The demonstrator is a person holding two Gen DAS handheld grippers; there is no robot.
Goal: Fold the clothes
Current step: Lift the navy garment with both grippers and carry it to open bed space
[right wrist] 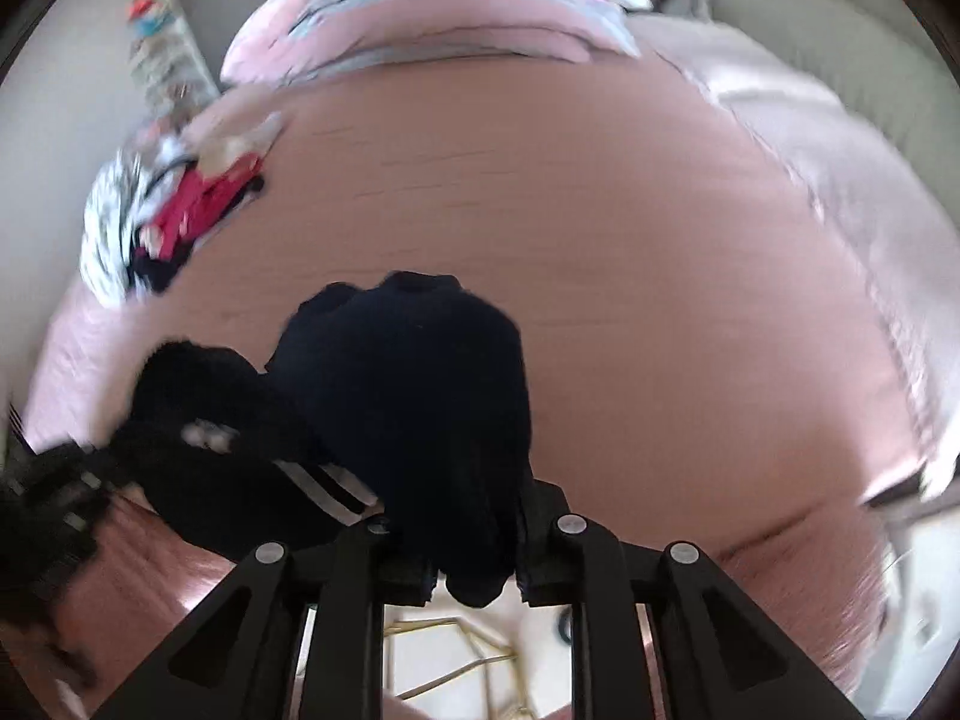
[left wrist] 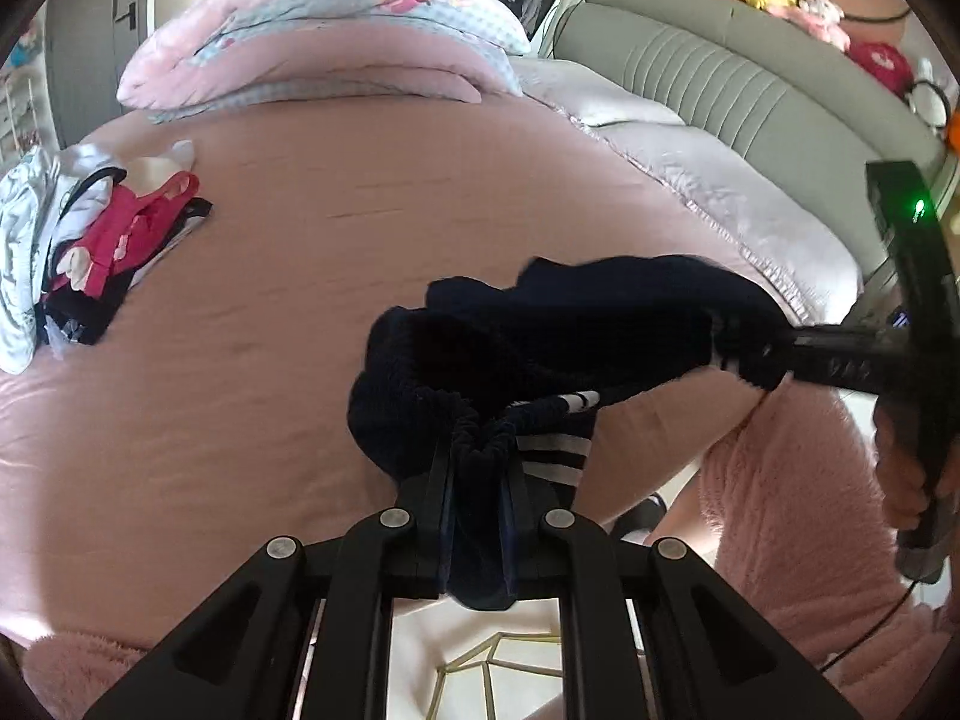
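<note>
Garment: a dark navy ribbed knit garment [left wrist: 540, 336] with white stripes and a bunched elastic edge, slung in the air over the near edge of the pink bed [left wrist: 360, 228].
Left claw [left wrist: 480, 468]: closed on the gathered elastic edge.
Right claw [right wrist: 474, 540]: clamped on a dark fold of the same garment.
Bed: a heap of red, white and black clothes [left wrist: 90, 252] lies on the far left; a folded pink quilt [left wrist: 324, 42] sits at the back.

The right wrist view is motion-blurred. The clothes pile [right wrist: 162, 222] near the bed's left edge smears. Dark garment [right wrist: 414, 420] hides the jaws' tips.
</note>
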